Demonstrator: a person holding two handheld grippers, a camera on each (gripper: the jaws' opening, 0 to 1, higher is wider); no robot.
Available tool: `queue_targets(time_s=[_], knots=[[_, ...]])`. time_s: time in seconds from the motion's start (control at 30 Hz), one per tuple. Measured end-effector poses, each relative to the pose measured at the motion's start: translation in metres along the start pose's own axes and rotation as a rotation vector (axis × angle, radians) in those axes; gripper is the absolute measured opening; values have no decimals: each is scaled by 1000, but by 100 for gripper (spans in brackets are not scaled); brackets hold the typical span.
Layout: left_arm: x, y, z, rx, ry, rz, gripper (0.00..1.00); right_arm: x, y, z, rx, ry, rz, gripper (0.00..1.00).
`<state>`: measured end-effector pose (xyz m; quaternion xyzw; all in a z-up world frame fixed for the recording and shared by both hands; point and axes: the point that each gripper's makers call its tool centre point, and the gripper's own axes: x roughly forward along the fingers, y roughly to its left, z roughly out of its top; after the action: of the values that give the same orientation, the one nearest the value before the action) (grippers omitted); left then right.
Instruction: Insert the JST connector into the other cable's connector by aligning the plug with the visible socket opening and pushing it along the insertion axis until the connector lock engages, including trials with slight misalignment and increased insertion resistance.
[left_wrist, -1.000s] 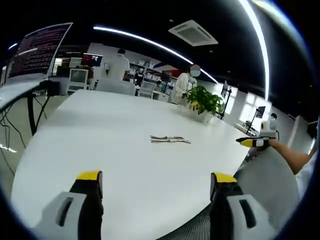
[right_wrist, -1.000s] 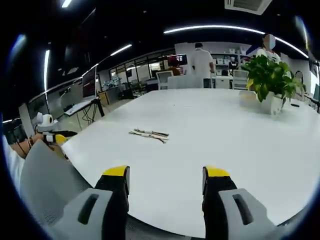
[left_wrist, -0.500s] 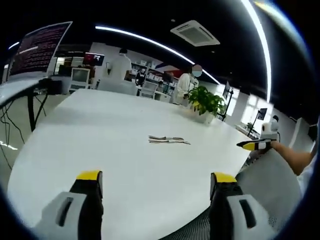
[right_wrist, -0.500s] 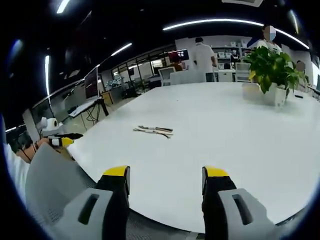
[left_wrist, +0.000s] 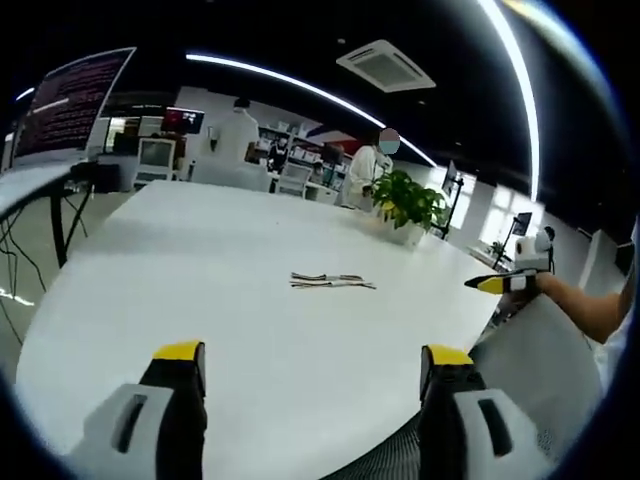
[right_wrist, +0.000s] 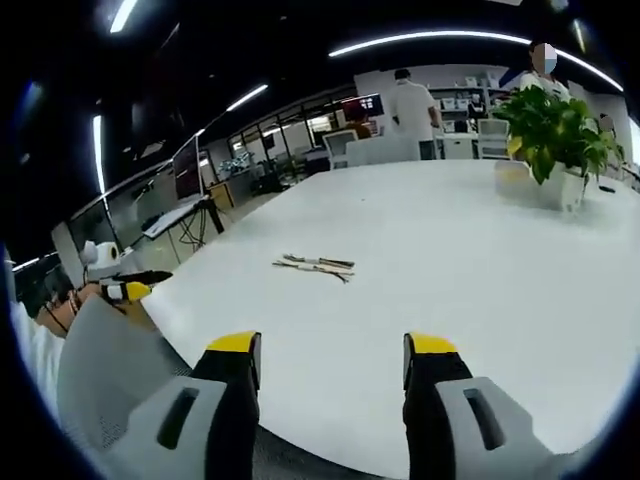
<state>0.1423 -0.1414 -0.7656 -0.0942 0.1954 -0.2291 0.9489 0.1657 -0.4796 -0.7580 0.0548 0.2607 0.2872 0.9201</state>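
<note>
Both the left gripper (left_wrist: 312, 358) and right gripper (right_wrist: 332, 348) hover with jaws wide apart, holding nothing. The cables (left_wrist: 332, 281) lie mid-table (left_wrist: 200, 260), well ahead; their connectors are too small to distinguish, perhaps unmated.

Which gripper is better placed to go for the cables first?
Neither clearly. Both the left gripper and the right gripper hover at the white table's near edge, jaws open and empty. The thin striped cables lie well ahead, nearly centred between the right jaws, so perhaps the right.
</note>
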Motion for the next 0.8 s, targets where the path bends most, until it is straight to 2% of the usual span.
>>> queue_targets(time_s=[0.33, 0.53, 0.8], knots=[[-1, 12, 8, -2, -12, -2, 87, -2, -9, 2, 24, -8, -36, 55], [3, 16, 7, -17, -1, -14, 87, -1, -12, 2, 27, -3, -57, 55], [9, 12, 8, -7, 17, -40, 87, -1, -14, 0, 55, -5, -73, 55]])
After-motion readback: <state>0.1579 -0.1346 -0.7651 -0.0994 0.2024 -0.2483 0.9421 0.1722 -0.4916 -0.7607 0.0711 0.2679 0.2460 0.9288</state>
